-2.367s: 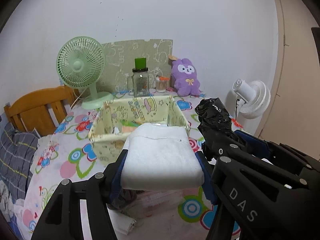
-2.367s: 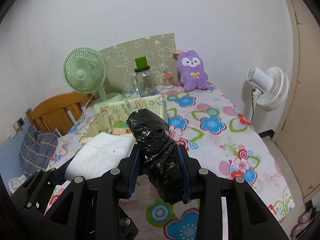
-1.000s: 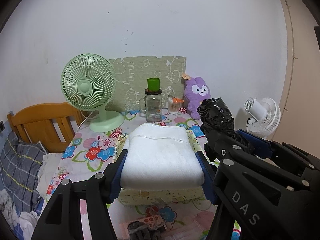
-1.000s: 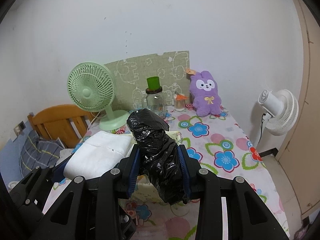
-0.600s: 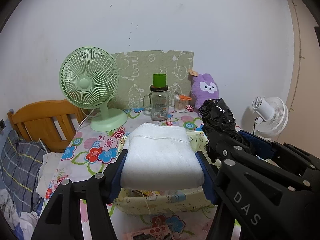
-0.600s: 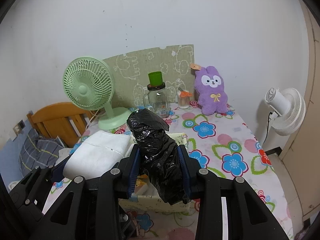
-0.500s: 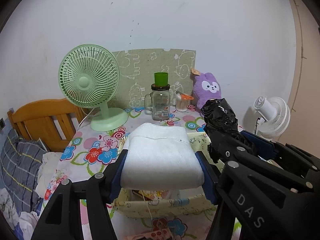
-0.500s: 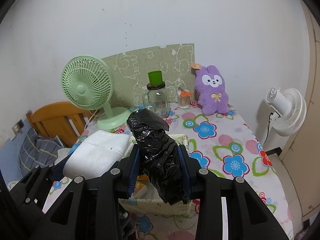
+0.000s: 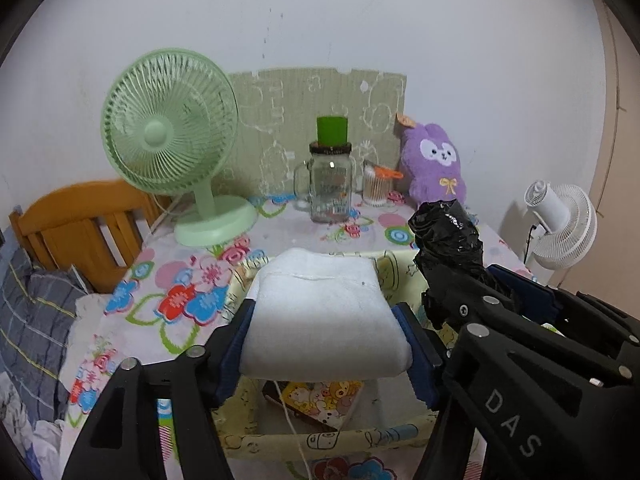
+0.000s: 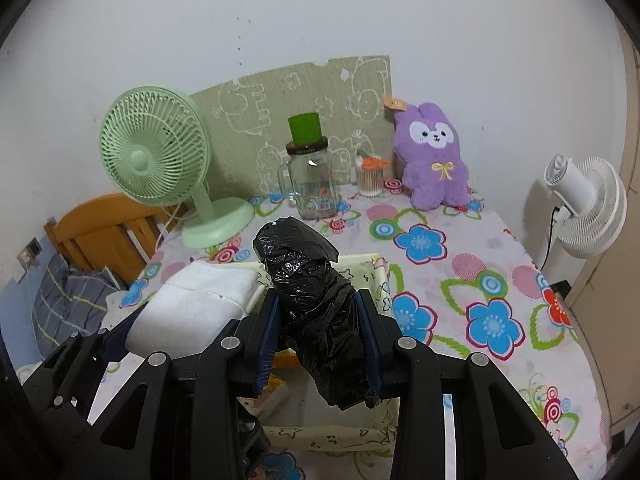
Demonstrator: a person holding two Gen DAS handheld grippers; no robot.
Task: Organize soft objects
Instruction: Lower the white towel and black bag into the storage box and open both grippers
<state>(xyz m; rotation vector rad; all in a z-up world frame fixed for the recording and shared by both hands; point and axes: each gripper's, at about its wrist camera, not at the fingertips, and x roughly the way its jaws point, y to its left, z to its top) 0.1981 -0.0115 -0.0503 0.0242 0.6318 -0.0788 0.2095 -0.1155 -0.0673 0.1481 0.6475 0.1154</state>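
Writing: "DAS" read on the right gripper's arm in the left wrist view.
Left gripper [image 9: 326, 344]: jaws just eased wider, apparently still hugging the folded white towel [image 9: 320, 312] above the yellow fabric basket [image 9: 320, 438].
Right gripper [image 10: 319, 328]: clenched on the black plastic bag bundle [image 10: 316, 300] over that basket.
Table's far edge: green desk fan [image 10: 160, 160], glass mug jar [image 10: 312, 184], purple plush rabbit [image 10: 434, 160].

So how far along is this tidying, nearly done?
Midway, I'd say. Both items are picked up and held over the yellow bin, which already holds some things. The left claw, jaws just easing open, has the white towel between them; the right claw grips the black bag. Neither is dropped in yet.
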